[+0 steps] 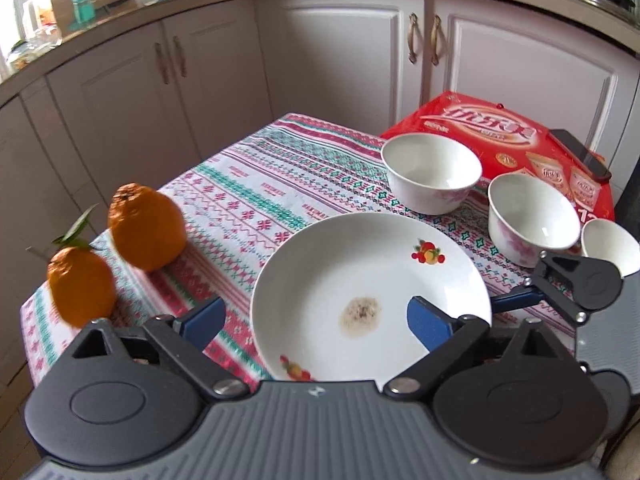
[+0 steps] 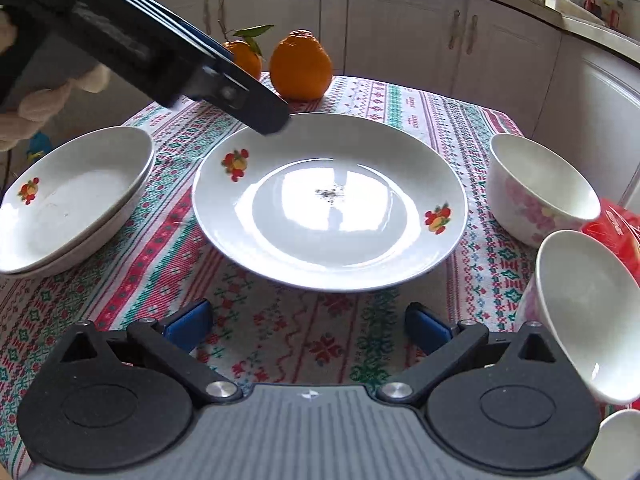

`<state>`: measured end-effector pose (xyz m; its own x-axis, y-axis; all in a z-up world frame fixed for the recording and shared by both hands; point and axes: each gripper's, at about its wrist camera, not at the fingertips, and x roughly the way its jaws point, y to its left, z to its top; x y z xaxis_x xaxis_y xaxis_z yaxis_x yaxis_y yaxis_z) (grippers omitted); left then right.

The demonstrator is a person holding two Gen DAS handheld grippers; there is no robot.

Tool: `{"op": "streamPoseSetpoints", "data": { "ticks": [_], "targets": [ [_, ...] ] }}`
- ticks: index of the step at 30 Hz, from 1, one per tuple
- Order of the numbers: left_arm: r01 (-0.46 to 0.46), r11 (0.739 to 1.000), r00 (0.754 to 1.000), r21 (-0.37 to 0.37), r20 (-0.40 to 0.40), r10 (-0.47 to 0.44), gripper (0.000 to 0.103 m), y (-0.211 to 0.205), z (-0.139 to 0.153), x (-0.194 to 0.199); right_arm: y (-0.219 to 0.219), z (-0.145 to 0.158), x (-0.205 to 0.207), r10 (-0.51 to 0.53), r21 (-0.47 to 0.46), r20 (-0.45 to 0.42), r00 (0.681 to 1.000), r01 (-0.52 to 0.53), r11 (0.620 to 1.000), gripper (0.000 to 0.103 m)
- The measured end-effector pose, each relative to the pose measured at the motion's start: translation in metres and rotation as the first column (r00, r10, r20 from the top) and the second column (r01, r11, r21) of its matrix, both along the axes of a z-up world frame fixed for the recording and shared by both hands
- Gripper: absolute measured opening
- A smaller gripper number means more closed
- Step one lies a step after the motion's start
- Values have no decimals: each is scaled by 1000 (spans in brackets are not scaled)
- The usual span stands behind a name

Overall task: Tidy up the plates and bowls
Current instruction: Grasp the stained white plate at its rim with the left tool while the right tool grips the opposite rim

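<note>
A white plate (image 1: 360,280) with fruit prints and a brown stain lies on the patterned tablecloth; it also shows in the right wrist view (image 2: 328,204). My left gripper (image 1: 316,318) is open, its right finger over the plate's inside and its left finger outside the rim. It appears from above in the right wrist view (image 2: 240,96), at the plate's far rim. My right gripper (image 2: 308,326) is open and empty, just short of the plate's near rim. Two stacked plates (image 2: 72,200) sit to the left. Three white floral bowls (image 1: 430,172) (image 1: 532,216) (image 1: 610,244) stand to the right.
Two oranges (image 1: 146,226) (image 1: 82,284) sit at the table's far-left corner. A red carton (image 1: 504,136) with a phone (image 1: 580,154) on it lies beyond the bowls. Kitchen cabinets (image 1: 340,52) surround the table (image 1: 256,184).
</note>
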<state>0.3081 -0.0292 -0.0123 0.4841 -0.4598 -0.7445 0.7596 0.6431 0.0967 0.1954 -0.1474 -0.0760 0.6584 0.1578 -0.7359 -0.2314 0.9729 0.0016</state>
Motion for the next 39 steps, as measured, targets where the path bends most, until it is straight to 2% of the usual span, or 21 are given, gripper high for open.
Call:
{"op": "streamPoseSetpoints", "data": {
  "ticks": [9,14,21,25,33,39],
  "targets": [
    [11,1000,996,27,-88,-8,97,-21,-22,44,-1,1,9,-21,-5,-15,1000,21,1000,103],
    [9,1000,986,17,-167,-6,94,-27,-32,61,-2,-1,12,-17,-3,-12,1000,16,1000,103],
    [26,999,979,41,-205,-17,86,-36,-39,71,-4,5,16,-31,3,-6,1000,31,1000,98],
    [26,999,974,42,-227,-15,83,-38,-41,75,-6,3,19,-44,-4,-5,999,43,999,89],
    [37,998,966,54,-257,-22,74,-42,-46,83,-5,2,17,-28,-7,11,1000,28,1000,88],
    [48,997,958,58,-286,-29,72,-45,-49,90,-5,1,19,-15,-1,17,1000,15,1000,88]
  ]
}}
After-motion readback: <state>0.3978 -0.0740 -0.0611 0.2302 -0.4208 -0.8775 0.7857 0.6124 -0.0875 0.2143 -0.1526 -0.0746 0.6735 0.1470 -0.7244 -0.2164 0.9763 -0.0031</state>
